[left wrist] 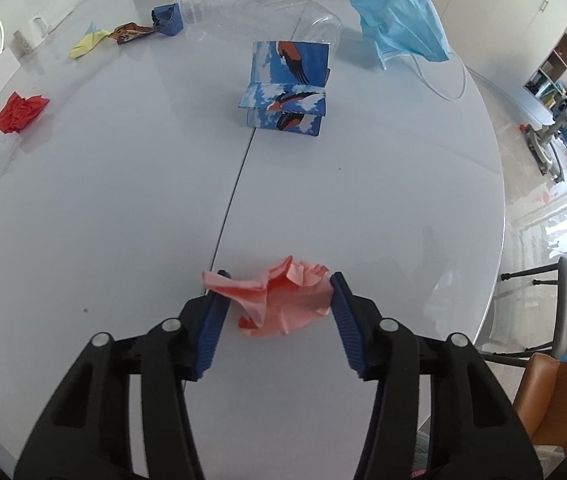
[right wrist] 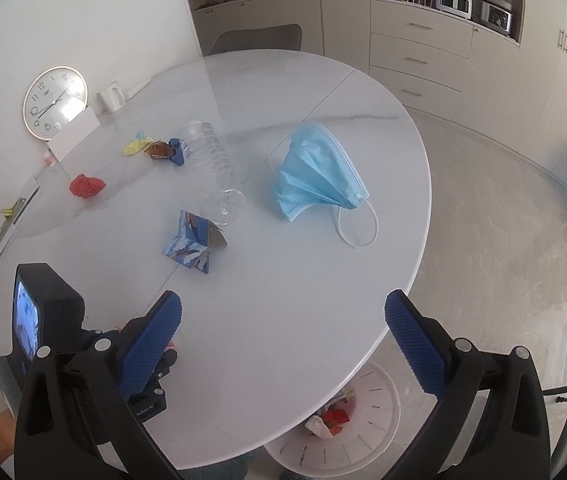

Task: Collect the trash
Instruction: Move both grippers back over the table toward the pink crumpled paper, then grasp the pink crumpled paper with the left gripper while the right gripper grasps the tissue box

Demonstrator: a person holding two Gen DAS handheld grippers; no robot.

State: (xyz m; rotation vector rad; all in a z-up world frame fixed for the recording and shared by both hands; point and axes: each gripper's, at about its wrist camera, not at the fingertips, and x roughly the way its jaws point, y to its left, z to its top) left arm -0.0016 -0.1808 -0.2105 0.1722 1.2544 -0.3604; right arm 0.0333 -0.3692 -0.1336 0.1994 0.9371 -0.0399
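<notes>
One crumpled pink paper (left wrist: pixel 279 300) between ribbed blue jaws, perhaps touching.

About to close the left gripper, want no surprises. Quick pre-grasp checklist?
1. Pink crumpled paper sits between the left gripper fingers: ok.
2. Left jaws open around it: ok.
3. Pads touching the paper: cannot tell.
4. Nothing else between the fingers; blue printed carton lies well ahead: ok.
5. Right gripper open, empty, off to the side: ok.
6. White bin under the table edge, for the drop: ok.
</notes>
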